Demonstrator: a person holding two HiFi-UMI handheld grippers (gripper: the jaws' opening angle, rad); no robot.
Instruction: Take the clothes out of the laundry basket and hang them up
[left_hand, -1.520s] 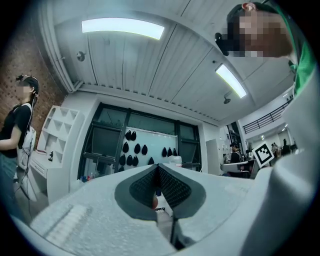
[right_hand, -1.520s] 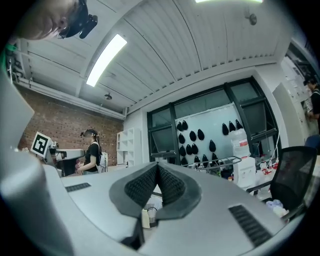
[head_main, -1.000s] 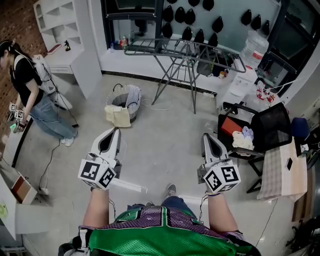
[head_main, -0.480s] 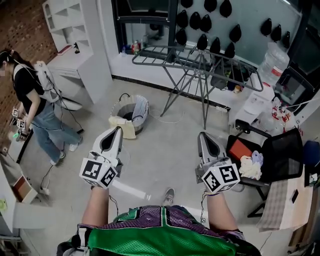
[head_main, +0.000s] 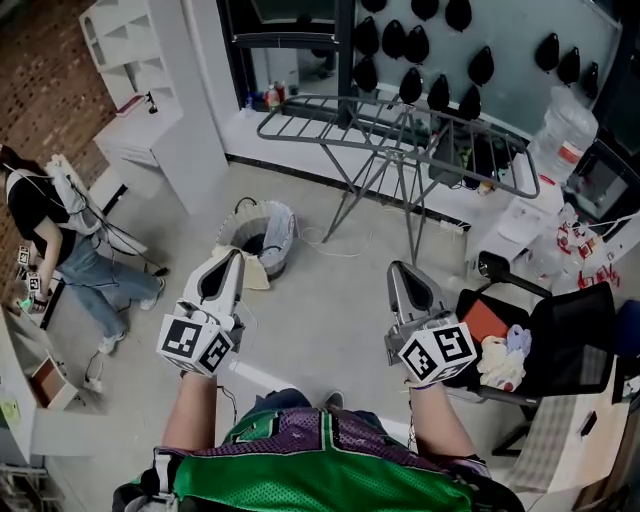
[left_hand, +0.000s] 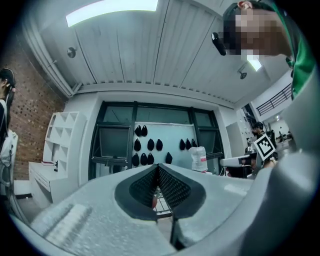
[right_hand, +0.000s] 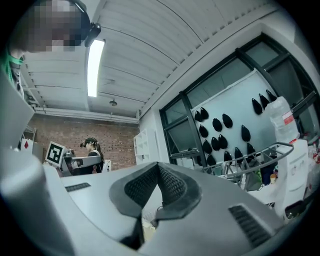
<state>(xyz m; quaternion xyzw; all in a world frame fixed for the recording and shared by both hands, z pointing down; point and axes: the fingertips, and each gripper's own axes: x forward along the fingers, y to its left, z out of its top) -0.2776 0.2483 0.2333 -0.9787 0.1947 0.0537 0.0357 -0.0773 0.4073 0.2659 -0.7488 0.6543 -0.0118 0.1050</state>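
Grey left gripper (head_main: 231, 257), right gripper (head_main: 398, 270), both pointing forward, fingers (head_main: 224, 283) together, empty

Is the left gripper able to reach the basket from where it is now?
Probably not yet. The left gripper is shut and held level, high above the floor, while the basket stands on the floor ahead. Nothing seems to block the way; the gripper likely must come closer, go down and open.

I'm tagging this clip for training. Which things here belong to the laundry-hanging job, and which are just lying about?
Job: laundry basket, cream cloth draped over its rim, drying rack, left tool and right tool, both shut and empty.
Lying about: office chair, water jug, white shelf unit.
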